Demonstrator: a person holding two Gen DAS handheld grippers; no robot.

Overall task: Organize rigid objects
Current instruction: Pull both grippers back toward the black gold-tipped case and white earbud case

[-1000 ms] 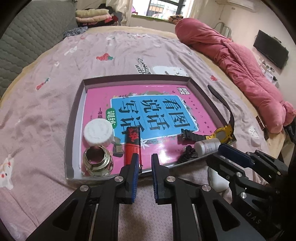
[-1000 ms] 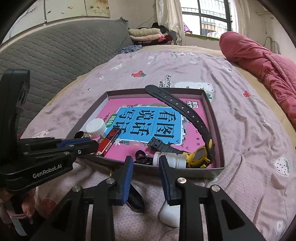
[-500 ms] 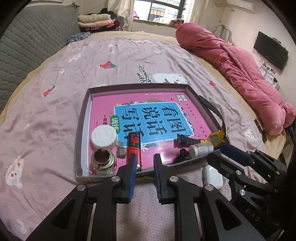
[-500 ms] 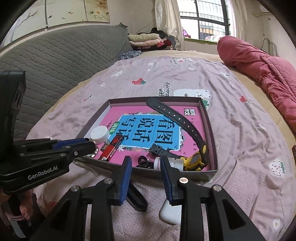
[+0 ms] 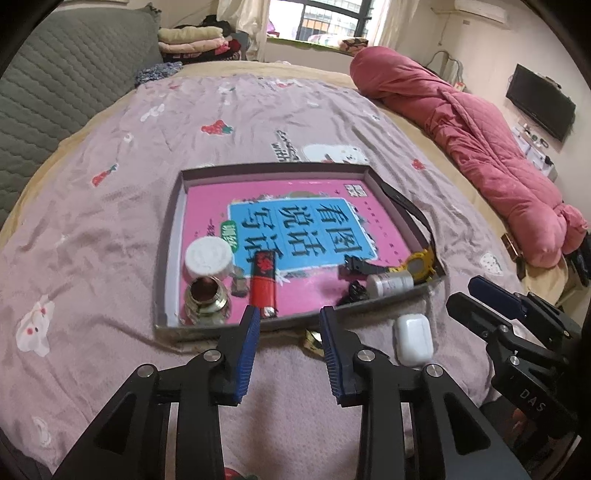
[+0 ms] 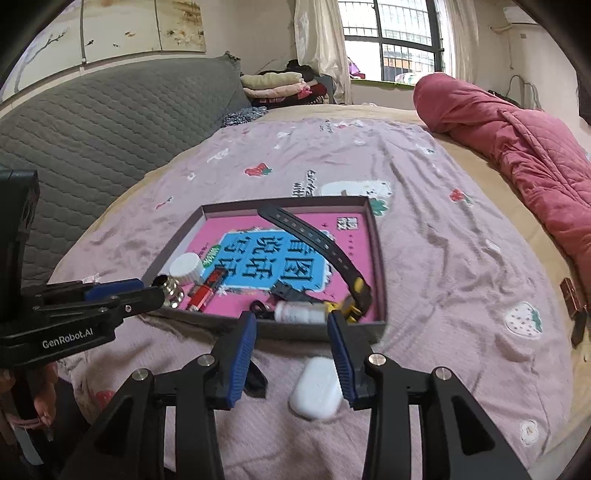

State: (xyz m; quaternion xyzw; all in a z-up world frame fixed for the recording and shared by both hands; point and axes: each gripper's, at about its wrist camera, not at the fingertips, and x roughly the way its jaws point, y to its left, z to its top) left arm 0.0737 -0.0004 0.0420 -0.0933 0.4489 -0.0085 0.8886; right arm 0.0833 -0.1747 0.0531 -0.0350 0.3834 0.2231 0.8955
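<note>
The left gripper (image 5: 288, 325) hangs just short of the tray (image 5: 168, 258), jaws freshly parted and empty, near the red lighter (image 5: 264, 282) lying inside. The right gripper (image 6: 291, 328) (jaws also just opened, holding nothing) hovers above the white earbud case (image 6: 316, 387), which lies outside on the bedspread (image 6: 443, 277), probably lining up a pick.

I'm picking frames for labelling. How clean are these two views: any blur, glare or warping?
Left wrist: sharp, strong fisheye bending, window blown out, tray contents readable. Right wrist: same warping, slight motion smear on the white earbud case and tray's near corner.
</note>
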